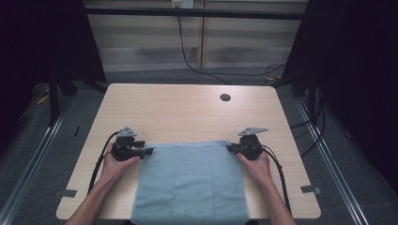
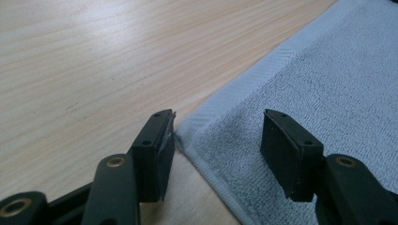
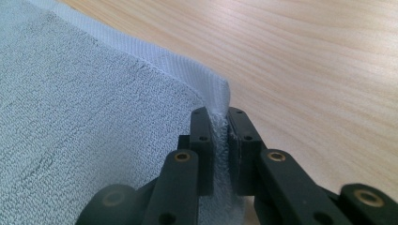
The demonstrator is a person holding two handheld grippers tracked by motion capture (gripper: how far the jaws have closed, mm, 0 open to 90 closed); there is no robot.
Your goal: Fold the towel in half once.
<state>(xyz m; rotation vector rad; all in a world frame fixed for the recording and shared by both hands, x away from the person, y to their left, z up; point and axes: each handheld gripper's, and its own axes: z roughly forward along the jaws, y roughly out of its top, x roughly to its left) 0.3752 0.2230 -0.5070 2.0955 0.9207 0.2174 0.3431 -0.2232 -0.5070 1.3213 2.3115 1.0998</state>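
A light blue towel (image 1: 190,180) lies flat on the wooden table (image 1: 178,112), reaching from the middle to the near edge. My left gripper (image 1: 149,151) is at the towel's far left corner (image 2: 184,132), open, with its jaws standing either side of that corner on the tabletop. My right gripper (image 1: 230,148) is at the far right corner and is shut on it, the hem (image 3: 218,123) pinched between the two black jaws. In the left gripper view the towel (image 2: 319,89) spreads to the right. In the right gripper view the towel (image 3: 84,117) spreads to the left.
A round cable hole (image 1: 225,97) sits in the table's far right part. Bare wood extends beyond the towel toward the far edge. Dark curtains hang at both sides, and cables (image 1: 197,65) run across the floor behind the table.
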